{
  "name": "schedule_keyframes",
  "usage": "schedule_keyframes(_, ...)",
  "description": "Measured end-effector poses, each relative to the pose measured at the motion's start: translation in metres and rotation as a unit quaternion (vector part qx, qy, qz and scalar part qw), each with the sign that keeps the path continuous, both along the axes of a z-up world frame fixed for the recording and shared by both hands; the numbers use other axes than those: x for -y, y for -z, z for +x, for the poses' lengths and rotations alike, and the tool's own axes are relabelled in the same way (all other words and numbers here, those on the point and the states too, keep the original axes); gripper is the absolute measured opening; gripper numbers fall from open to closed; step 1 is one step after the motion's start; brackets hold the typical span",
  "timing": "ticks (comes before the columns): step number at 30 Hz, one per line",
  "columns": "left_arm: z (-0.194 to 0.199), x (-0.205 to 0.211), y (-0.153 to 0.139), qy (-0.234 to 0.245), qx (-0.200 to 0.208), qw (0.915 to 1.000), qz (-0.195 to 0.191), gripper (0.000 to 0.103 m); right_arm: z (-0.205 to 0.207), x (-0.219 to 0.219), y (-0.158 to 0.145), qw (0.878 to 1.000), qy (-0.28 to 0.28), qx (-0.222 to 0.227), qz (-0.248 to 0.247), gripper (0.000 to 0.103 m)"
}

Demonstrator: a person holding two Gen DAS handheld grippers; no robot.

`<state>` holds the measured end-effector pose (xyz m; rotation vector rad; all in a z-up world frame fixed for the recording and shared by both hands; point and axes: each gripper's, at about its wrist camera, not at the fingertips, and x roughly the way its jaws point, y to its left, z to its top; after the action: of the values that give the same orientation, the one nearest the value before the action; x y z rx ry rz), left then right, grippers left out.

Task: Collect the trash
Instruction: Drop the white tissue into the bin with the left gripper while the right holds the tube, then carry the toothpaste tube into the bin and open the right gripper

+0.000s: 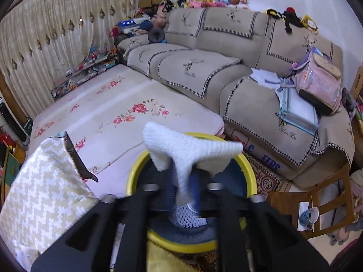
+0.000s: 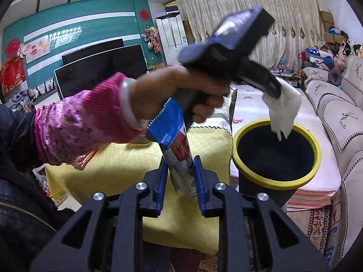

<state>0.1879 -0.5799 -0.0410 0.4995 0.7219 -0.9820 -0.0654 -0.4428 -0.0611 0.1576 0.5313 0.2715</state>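
Note:
My left gripper (image 1: 185, 190) is shut on a white foam net sleeve (image 1: 188, 149) and holds it over the yellow-rimmed black trash bin (image 1: 248, 167). In the right wrist view the left gripper (image 2: 274, 90) hangs above the bin (image 2: 317, 156) with the white sleeve (image 2: 283, 111) dangling just over its opening. My right gripper (image 2: 180, 181) is shut on a blue and silver snack wrapper (image 2: 174, 140), held upright to the left of the bin, above the yellow tablecloth (image 2: 127, 158).
A beige sofa (image 1: 204, 72) with a pink backpack (image 1: 322, 86) and papers stands behind the bin. A floral-covered table (image 1: 118, 104) is beside it. A wooden stool with a mug (image 1: 309, 215) stands at the right. A television (image 2: 102, 68) is at the far wall.

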Motion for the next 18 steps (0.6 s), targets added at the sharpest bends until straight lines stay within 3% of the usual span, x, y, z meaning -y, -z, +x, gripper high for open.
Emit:
schedule_keyframes(1,0.001,0.003,0.004,-0.006,-0.004,1.0,0.0,0.066,-0.002,0.0,-0.001,1.0,0.0,0.001,0.0,0.022)
schedule_keyframes(2,0.004,0.003,0.007,-0.013,-0.005,0.9999,-0.004,0.07,-0.002,0.0,-0.001,1.0,0.0,0.002,0.001,0.022)
schedule_keyframes(5,0.011,0.0,0.01,-0.03,-0.01,0.9995,-0.008,0.073,-0.003,-0.002,-0.003,1.0,-0.005,0.004,0.001,0.022)
schedule_keyframes(9,0.009,-0.026,-0.009,-0.054,-0.001,0.9981,-0.028,0.078,-0.004,-0.004,-0.003,1.0,-0.012,0.008,0.003,0.022)
schedule_keyframes(12,0.001,-0.069,-0.035,-0.078,0.018,0.9956,-0.048,0.091,-0.002,-0.007,-0.003,1.0,-0.02,0.007,0.004,0.022)
schedule_keyframes(18,-0.025,-0.168,-0.084,-0.149,0.071,0.9818,-0.095,0.094,0.003,-0.016,-0.005,0.999,-0.032,0.006,0.01,0.022)
